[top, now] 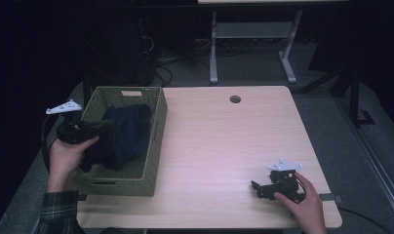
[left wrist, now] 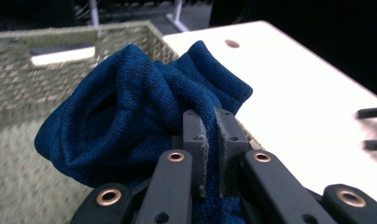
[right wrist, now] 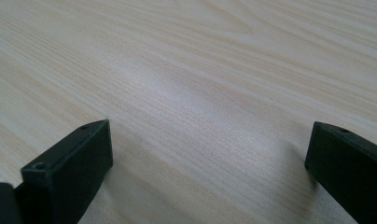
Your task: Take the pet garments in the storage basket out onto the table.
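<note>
Cloth (left wrist: pixel 144 107), blue knit, bunched and clamped in the left claw (left wrist: pixel 209 154), hanging over the basket (top: pixel 156 136) interior, its bulk ahead of the jaws toward the far basket wall. Bare surface (top: pixel 224 146) lies to the right of the basket. Right claw (top: pixel 263 187) rests released on the surface, well apart, so left hand (top: pixel 68 156) is the nearer.

The left gripper (top: pixel 95 127), held level in the left hand (top: pixel 68 156), is clamped tight, while the right gripper (top: pixel 263 187) rests low, jaws spread wide.
</note>
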